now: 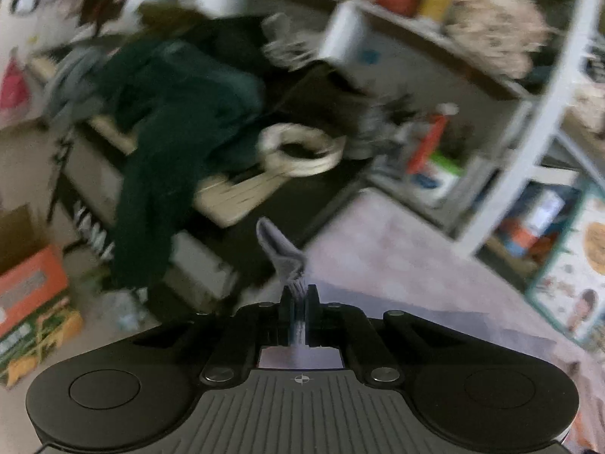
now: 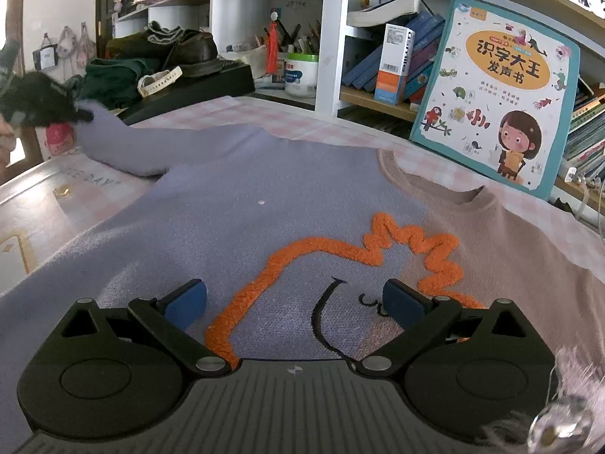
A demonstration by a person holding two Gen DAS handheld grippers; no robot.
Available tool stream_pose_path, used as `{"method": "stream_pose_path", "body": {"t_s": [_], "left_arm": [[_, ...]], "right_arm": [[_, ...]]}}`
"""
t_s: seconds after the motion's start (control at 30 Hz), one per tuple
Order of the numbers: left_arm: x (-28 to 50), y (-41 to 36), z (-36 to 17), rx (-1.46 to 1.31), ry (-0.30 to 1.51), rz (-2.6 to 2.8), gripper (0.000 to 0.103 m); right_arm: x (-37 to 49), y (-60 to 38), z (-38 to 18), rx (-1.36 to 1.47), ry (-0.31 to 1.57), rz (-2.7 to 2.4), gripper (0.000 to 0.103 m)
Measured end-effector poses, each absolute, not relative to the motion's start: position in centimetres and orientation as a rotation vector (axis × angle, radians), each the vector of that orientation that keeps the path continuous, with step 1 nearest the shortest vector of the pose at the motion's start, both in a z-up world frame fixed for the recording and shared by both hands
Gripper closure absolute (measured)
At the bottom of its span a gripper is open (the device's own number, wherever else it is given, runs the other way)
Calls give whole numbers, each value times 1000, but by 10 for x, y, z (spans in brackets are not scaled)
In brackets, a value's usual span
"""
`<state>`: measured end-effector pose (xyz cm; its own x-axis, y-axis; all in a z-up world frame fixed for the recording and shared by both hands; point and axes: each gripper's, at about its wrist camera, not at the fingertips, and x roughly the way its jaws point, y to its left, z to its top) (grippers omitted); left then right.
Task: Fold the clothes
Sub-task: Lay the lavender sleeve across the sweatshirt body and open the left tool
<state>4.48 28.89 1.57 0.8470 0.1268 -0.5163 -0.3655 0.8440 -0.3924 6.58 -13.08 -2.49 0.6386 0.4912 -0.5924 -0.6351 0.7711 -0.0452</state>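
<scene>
Sweater (image 2: 264, 196) lies flat on counter (image 2: 45, 204), front up. My left gripper (image 1: 298, 299) pinches sleeve cuff (image 1: 281, 253), raised to fold inward. My right gripper (image 2: 295, 300) hovers over chest, fingers (image 2: 187, 299) wide, ready to pin body.

- A children's picture book (image 2: 499, 98) leans upright against the bookshelf (image 2: 334, 34).
- A white tub (image 2: 301, 74) stands on the shelf behind a hanging red tassel (image 2: 271, 51).
- Dark green clothes (image 2: 113, 79) are heaped beside a cream strap (image 2: 159, 81).
- An orange box (image 1: 32, 287) sits on the floor.
</scene>
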Motion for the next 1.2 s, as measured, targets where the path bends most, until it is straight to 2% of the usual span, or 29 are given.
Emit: {"method": "stream_pose_path", "body": {"t_s": [0.3,0.5,0.8,1.13,1.17,1.2], "left_arm": [[82,178,80,-423,363,-128,100],[116,94,95,-383,357,-385,100],[161,-12,79,-352,434,-552,100],[181,-66,35,-313,559,-553,99],[182,-70,32,-306,569,-554,97],[182,-74,31,-287,579,-548,90]], "right_arm": [[63,-152,-17,-187,554,594,3],[56,-186,-17,-191,560,502,3],[51,-245,-21,-25,609,408,3],[54,-263,-24,86,648,417,1],[54,-262,-24,81,650,418,1],[54,-260,-24,76,651,419,1]]}}
